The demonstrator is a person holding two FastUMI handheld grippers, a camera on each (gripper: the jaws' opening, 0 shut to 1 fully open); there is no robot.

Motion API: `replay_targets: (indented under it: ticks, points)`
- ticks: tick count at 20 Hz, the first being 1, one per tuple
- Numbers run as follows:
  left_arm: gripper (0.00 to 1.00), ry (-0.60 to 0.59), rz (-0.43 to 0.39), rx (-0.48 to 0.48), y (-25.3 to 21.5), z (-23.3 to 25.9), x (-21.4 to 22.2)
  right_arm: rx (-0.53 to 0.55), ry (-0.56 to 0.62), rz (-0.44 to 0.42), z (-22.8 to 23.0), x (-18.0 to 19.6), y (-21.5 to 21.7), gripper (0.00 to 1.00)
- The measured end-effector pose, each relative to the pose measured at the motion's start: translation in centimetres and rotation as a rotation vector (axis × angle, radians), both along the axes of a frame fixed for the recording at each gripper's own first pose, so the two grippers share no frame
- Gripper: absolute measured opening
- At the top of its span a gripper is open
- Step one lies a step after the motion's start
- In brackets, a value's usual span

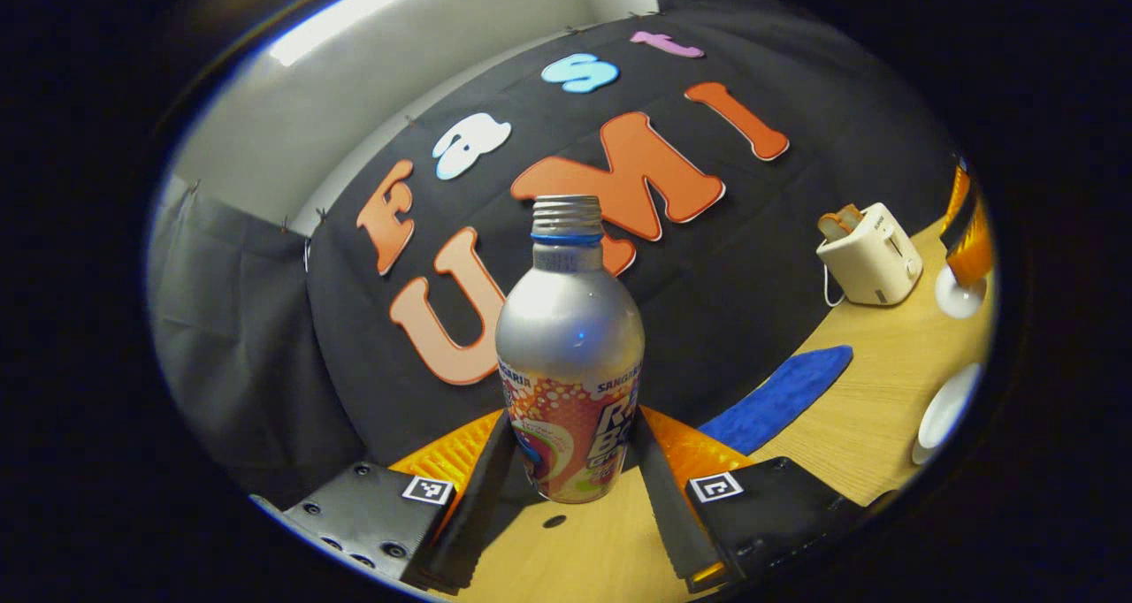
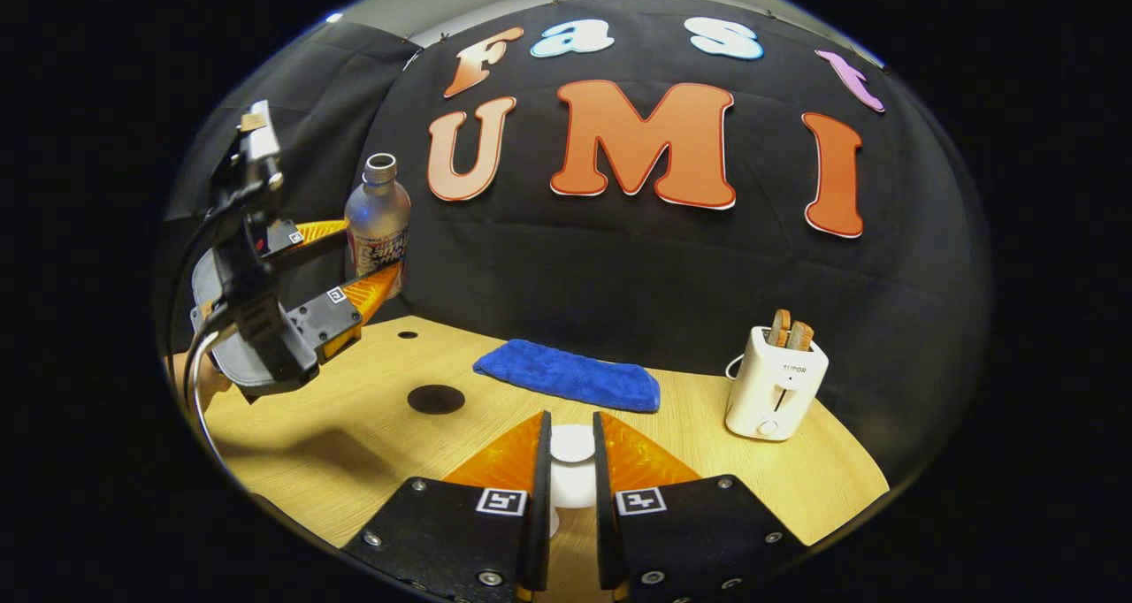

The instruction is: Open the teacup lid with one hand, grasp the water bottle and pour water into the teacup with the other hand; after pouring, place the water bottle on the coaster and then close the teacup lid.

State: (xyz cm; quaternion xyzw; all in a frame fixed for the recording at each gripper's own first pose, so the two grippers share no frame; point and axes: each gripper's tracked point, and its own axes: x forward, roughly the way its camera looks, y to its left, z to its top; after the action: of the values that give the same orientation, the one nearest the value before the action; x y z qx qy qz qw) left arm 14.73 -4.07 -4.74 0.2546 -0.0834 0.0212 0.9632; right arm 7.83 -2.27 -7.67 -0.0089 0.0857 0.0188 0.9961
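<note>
A silver water bottle (image 1: pixel 570 355) with an orange label and an uncapped neck stands upright between the fingers of my left gripper (image 1: pixel 570 448), which is shut on its lower body. In the right gripper view the same bottle (image 2: pixel 378 214) hangs well above the table at the far left, held by that left gripper (image 2: pixel 382 254). My right gripper (image 2: pixel 571 433) is shut on the white teacup lid (image 2: pixel 572 448). In the left gripper view the right gripper (image 1: pixel 968 232) holds that lid (image 1: pixel 959 295) at the far right, above the white teacup (image 1: pixel 946 408). A dark round coaster (image 2: pixel 435 399) lies on the wooden table (image 2: pixel 354 426).
A folded blue cloth (image 2: pixel 570 376) lies at the back middle of the table, also seen as a blue cloth (image 1: pixel 783 395) in the left gripper view. A white toaster (image 2: pixel 776 391) with toast in it stands at the right. The black cloth wall closes off the back.
</note>
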Motion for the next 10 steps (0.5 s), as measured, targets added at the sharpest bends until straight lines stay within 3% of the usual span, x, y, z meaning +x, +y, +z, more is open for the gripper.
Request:
replay_targets:
  ticks: [1,6,8,10]
  points:
    - [0.82,0.029,-0.004,-0.054,0.3,-1.3,0.5,0.001,0.006,0.000,-0.3,0.2,0.0,0.23]
    - [0.82,0.189,0.001,-0.393,1.6,-5.7,4.1,-0.019,0.041,-0.005,-2.0,0.8,-0.4,0.23]
    - [0.86,0.224,0.005,-0.473,2.5,-7.2,4.9,-0.015,0.049,0.003,-2.4,1.0,-0.3,0.23]
    - [0.82,0.255,0.004,-0.538,2.5,-7.9,4.9,-0.010,0.051,0.009,-2.6,1.2,-0.2,0.23]
